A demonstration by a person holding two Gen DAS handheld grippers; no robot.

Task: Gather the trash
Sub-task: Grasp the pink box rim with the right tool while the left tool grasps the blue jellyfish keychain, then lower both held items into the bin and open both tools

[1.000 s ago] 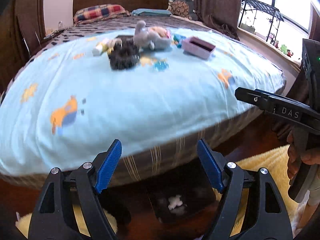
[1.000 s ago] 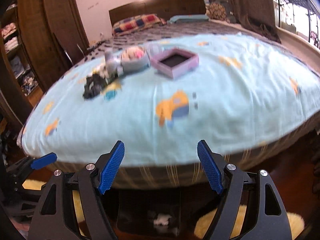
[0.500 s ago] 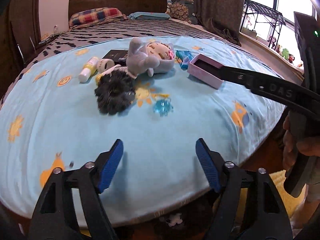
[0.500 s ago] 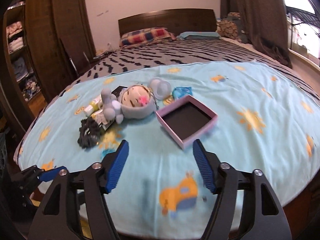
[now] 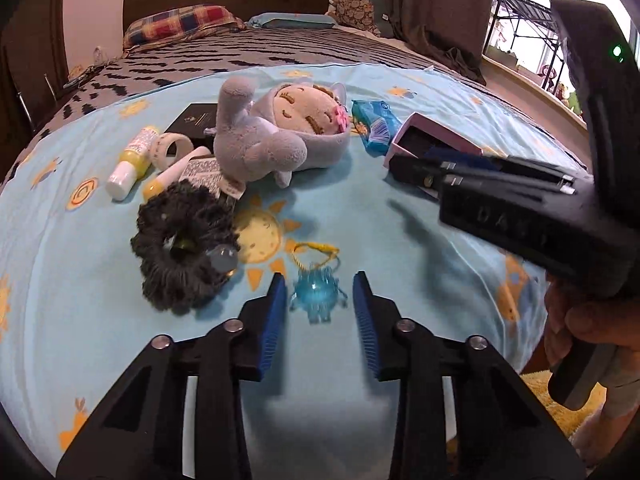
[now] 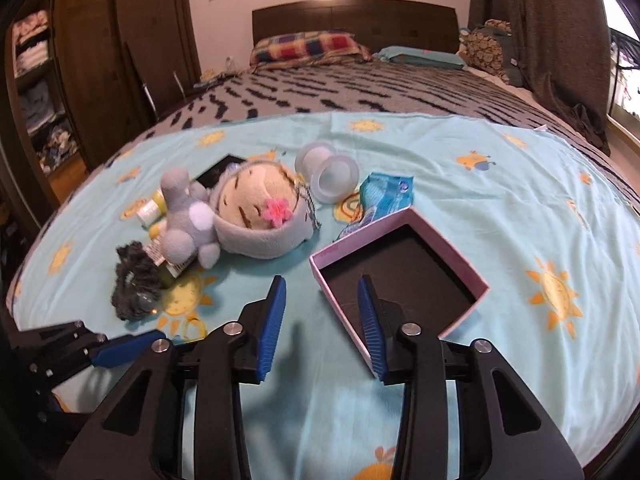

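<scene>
Over a sun-printed light-blue bedsheet (image 5: 120,280), two grippers are lined up on targets.
Left view: the left gripper (image 5: 320,300), jaws just narrowed yet unclamped, brackets a translucent blue spiky charm (image 5: 318,292). Right view: the right gripper (image 6: 322,304), jaws likewise narrowed but empty, straddles the near wall of the open pink cardboard box (image 6: 448,236), presumably for trash.

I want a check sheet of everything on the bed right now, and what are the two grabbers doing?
Surface: light blue sheet with sun prints, spread over a striped blanket.
Job's things: crumpled blue wrapper beside the open pink box, which is empty.
Clutter: plush doll, dark scrunchie, blue spiky charm, yellow tube, tape ring, black card, clear cup.
Grippers: left gripper open, jaws just been closing, charm between them, untouched. Right gripper open, jaws just been closing around the box's near corner.
Cables: nothing seen.
Surroundings: headboard, plaid pillow, curtains, wardrobe.
</scene>
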